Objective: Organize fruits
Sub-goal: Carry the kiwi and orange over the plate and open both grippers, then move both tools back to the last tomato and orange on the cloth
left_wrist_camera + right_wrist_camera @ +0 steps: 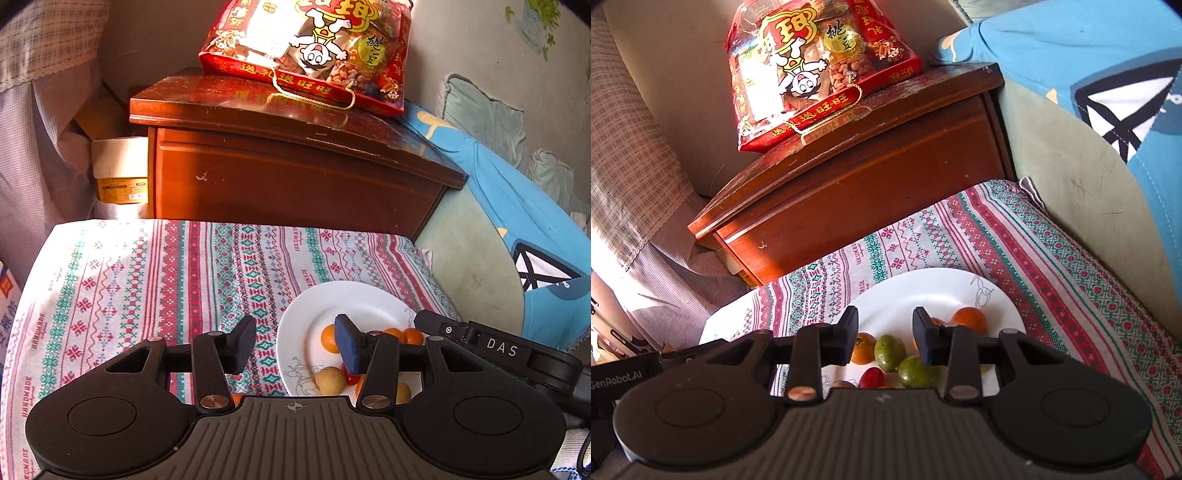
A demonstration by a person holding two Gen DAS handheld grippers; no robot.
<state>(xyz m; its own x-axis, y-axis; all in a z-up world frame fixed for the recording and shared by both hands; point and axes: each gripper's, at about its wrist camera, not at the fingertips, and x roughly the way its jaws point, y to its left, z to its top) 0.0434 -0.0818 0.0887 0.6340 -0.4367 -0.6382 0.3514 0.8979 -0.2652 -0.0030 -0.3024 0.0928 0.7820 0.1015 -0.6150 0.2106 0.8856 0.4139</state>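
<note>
In the left wrist view, the patterned tablecloth (147, 280) filled the left side, with a white container (120, 170) tucked beside the dark wooden cabinet (295, 177) behind it. On the cabinet top sat a red snack bag (306, 48). The left gripper (295, 343) hung with its jaws spread wide and nothing between them; the left finger was over bare cloth, the right finger over the white plate (354, 299). The plate lay ahead and to the right of the gap, so most of its fruit sat beyond or under the right finger: an orange fruit (328, 338) just left of that pad, a yellowish fruit (331, 380) nearer the camera, a small red fruit (351, 376) beside it, and more orange ones (412, 336) to the right. Further right, the other gripper's black body marked DAS (498, 347) reached over the plate's edge, and a blue cushion (517, 206) lay beyond.

In the right wrist view, the same bag (812, 74) and cabinet (868, 192) stood at upper left. The right gripper (885, 339) also had its jaws apart, holding nothing, and hovered directly above the plate (923, 288). An orange fruit (863, 348) showed just beside the left finger, two green fruits (889, 352) (918, 371) and a red one (871, 377) lay below the gap, and another orange fruit (969, 319) sat to the right of the right finger. The tablecloth (1071, 280) ran on to the right under the cushion (1089, 55).
</note>
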